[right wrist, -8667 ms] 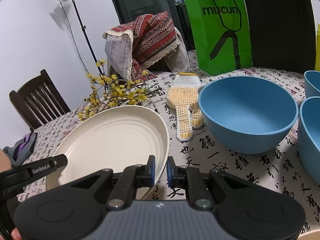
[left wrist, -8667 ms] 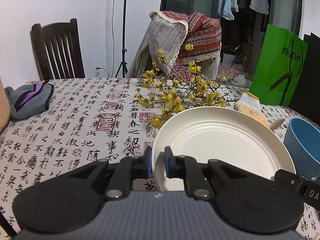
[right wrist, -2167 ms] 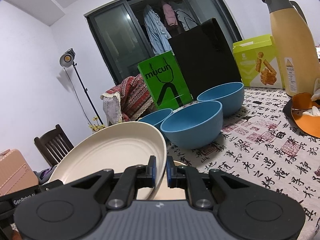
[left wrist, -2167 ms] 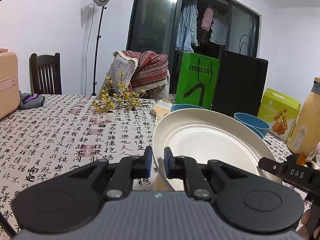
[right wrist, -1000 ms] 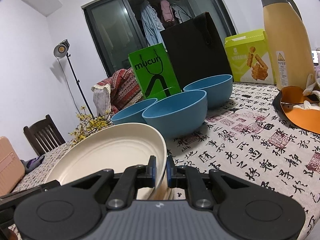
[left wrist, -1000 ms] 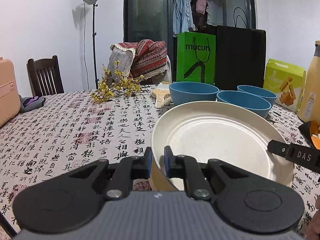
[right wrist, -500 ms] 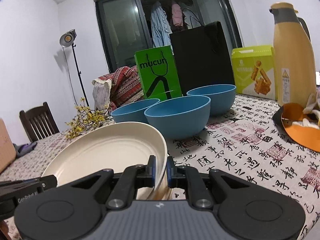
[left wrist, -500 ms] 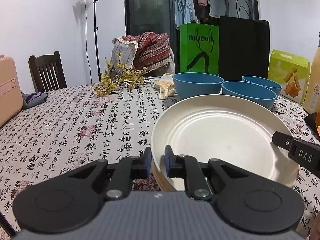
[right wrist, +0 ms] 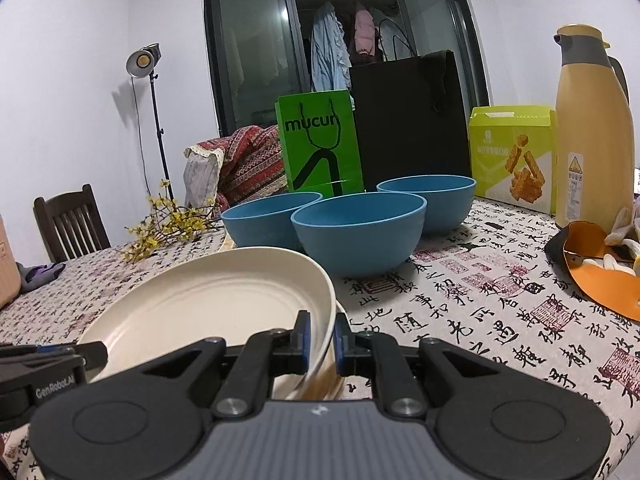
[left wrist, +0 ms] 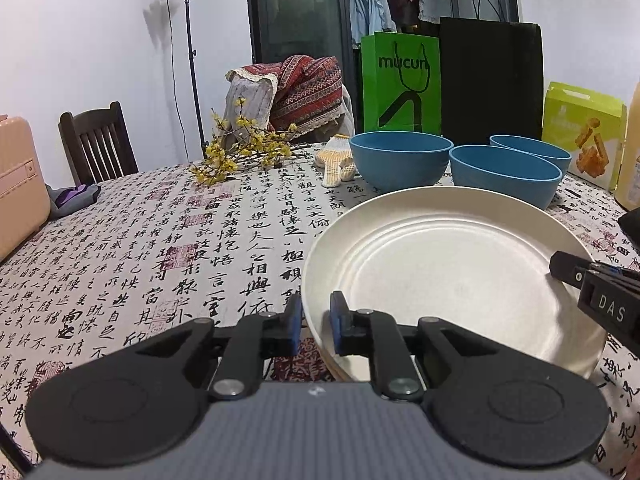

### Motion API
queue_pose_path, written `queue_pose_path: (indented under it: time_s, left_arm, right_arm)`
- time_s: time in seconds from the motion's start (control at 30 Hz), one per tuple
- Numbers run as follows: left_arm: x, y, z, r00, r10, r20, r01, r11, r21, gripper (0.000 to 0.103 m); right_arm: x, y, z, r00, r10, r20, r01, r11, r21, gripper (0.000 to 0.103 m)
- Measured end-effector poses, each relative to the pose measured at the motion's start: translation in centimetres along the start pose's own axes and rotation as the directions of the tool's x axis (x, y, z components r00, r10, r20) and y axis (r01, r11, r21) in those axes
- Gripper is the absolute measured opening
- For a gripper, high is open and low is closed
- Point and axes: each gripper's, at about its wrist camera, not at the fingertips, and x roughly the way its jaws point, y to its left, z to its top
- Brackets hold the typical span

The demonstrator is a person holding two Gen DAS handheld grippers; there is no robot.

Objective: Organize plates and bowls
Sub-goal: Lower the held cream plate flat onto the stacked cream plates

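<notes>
Got both grippers on the cream plate rn. Left gripper pinching its near rim, right gripper pinching the opposite rim, w/ another plate just under it.

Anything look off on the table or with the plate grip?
Nothing spilled or broken. The cream plate is pinched at opposite rims by the left gripper and right gripper, above another plate. Oddities: a work glove and yellow flower branches lie beside the blue bowls.
</notes>
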Motion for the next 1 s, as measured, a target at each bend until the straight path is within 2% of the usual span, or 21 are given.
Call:
queue_pose_path:
  time_s: [0.3, 1.0]
  left_arm:
    - [0.1, 0.0, 0.0, 1.000, 0.001, -0.004, 0.000, 1.000, 0.002, 0.015]
    - [0.0, 0.1, -0.1, 1.000, 0.000, 0.001, 0.000, 1.000, -0.001, 0.014]
  right_arm:
    - [0.1, -0.4, 0.1, 1.000, 0.012, 0.001, -0.012, 1.000, 0.023, 0.012]
    - [-0.1, 1.6, -0.3, 0.999, -0.047, 0.027, 0.051, 0.987, -0.155, 0.015]
